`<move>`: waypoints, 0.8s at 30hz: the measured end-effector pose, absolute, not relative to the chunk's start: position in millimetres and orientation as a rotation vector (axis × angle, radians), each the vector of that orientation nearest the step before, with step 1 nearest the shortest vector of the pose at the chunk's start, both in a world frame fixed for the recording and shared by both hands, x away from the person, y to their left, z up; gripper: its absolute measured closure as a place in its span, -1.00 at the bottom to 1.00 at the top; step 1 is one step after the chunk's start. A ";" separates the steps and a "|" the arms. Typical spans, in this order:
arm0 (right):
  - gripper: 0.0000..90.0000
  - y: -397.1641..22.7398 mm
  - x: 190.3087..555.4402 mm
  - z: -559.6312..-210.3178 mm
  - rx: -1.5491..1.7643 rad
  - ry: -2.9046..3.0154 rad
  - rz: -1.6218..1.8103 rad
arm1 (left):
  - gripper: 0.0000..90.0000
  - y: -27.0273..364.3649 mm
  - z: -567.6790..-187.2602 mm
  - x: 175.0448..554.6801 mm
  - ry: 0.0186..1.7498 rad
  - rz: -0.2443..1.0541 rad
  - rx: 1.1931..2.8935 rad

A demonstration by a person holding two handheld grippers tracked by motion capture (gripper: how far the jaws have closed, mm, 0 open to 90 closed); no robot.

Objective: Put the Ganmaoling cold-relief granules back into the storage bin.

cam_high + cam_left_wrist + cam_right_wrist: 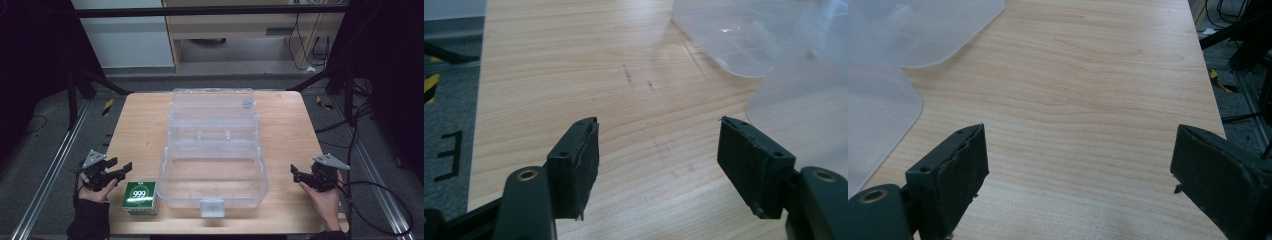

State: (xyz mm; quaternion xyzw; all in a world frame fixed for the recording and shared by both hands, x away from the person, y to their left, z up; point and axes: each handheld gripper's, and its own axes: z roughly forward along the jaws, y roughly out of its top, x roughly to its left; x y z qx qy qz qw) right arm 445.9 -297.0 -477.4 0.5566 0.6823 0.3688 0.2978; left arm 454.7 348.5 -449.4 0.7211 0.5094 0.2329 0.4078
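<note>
In the high view, a clear plastic case (214,172) is being seen lying open and empty on the pale wooden table (140,125), a small green box (140,197) just beside its near left corner, while the left gripper (123,168) and right gripper (295,172) are being held at the table's sides. In the left gripper view, the black jaws of the left gripper (658,150) are being held apart over bare wood grain, nothing between them, the translucent case (774,45) lying ahead at right. In the right gripper view, the right gripper (1078,160) is being held wide open and empty, the rounded case (893,60) at left.

The table (140,130) is pale wood, smooth and matt. The open box (214,172) is clear, glossy plastic. The left gripper (658,165) pads (586,165) look rough, matt black.
</note>
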 end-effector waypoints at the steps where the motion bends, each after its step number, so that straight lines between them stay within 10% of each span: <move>1: -0.81 -296.5 444.7 -477.3 1.473 1.813 0.976 | -0.29 347.8 -447.8 454.6 1.269 0.580 1.822; 24: -0.80 -291.1 435.8 -478.2 1.375 1.851 0.967 | -0.57 348.5 -405.6 449.2 0.950 0.459 2.101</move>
